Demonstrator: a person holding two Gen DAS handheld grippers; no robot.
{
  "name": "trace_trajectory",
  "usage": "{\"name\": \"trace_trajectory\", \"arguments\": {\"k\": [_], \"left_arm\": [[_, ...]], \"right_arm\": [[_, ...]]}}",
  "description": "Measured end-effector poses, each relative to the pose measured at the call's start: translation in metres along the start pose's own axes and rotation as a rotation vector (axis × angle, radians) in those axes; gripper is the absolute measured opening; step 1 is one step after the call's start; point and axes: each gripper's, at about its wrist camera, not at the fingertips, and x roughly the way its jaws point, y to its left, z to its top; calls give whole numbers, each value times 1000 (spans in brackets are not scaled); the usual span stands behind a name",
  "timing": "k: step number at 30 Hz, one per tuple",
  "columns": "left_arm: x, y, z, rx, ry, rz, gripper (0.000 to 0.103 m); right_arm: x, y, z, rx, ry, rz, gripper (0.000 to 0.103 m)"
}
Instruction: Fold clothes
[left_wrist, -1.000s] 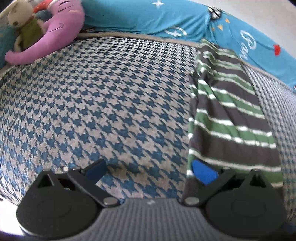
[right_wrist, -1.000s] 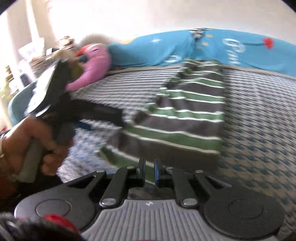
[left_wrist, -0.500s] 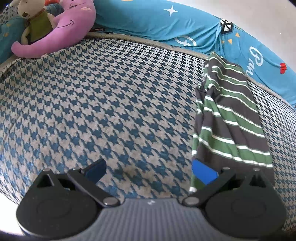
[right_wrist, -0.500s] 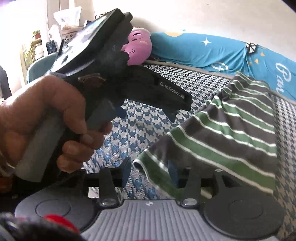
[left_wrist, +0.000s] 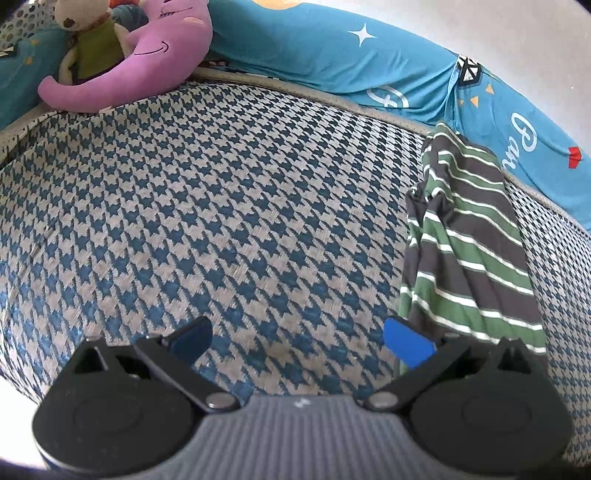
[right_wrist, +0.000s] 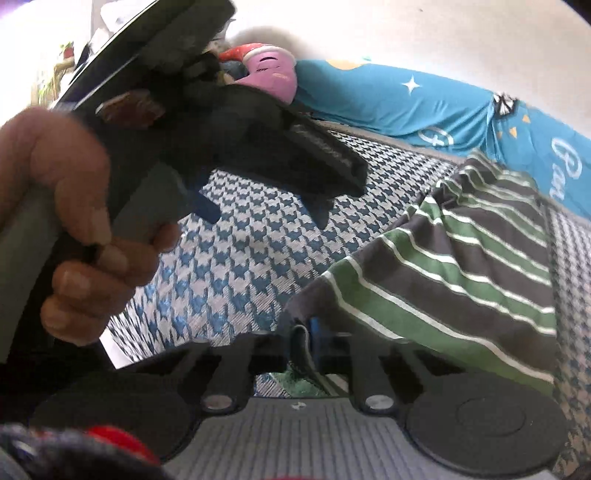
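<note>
Nearest to me, my left gripper (left_wrist: 297, 341) hangs over the bed (left_wrist: 221, 221) with its two blue-tipped fingers (left_wrist: 406, 347) spread wide and nothing between them; the right-hand tip sits just beside the near edge of the shirt (left_wrist: 469, 258). My right gripper (right_wrist: 301, 334) has its fingers pressed together on the near corner of that same shirt (right_wrist: 461, 273), a grey and green striped one with thin white lines, and the pinched cloth is bunched up between the tips. From that corner the shirt stretches away across the blue-and-white patterned bed cover towards the far edge. In the right wrist view, a person's hand (right_wrist: 74, 229) grips the handle of the left gripper, close and large on the left side. Farther off, along the back of the bed, lies a long blue cushion (left_wrist: 332, 55) printed with stars. At the far left corner rest a pink soft toy (left_wrist: 147, 62) and a pale toy rabbit (left_wrist: 88, 40) leaning on it.
</note>
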Motion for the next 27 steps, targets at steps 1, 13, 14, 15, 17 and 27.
{"name": "trace_trajectory", "arguments": {"k": [1,13,14,15,17,27], "left_arm": [[-1,-1,0,2,-6,4,103],[4,-23,3,76,-17,-7,103],[6,-26,5,84,-14,-13,103],[7,-30,7,92,-14,-17,103],[10,-36,10,109,-14,-21,103],[32,-62,20,144,28,2,103]], "right_arm": [[-1,-4,1,24,3,26,9],[-11,9,-6,-81,1,95,37],[-14,10,-6,-95,4,108,40],[-17,8,-6,-95,9,107,40],[-23,5,-5,-93,18,104,40],[-34,-48,6,126,56,62,41]]}}
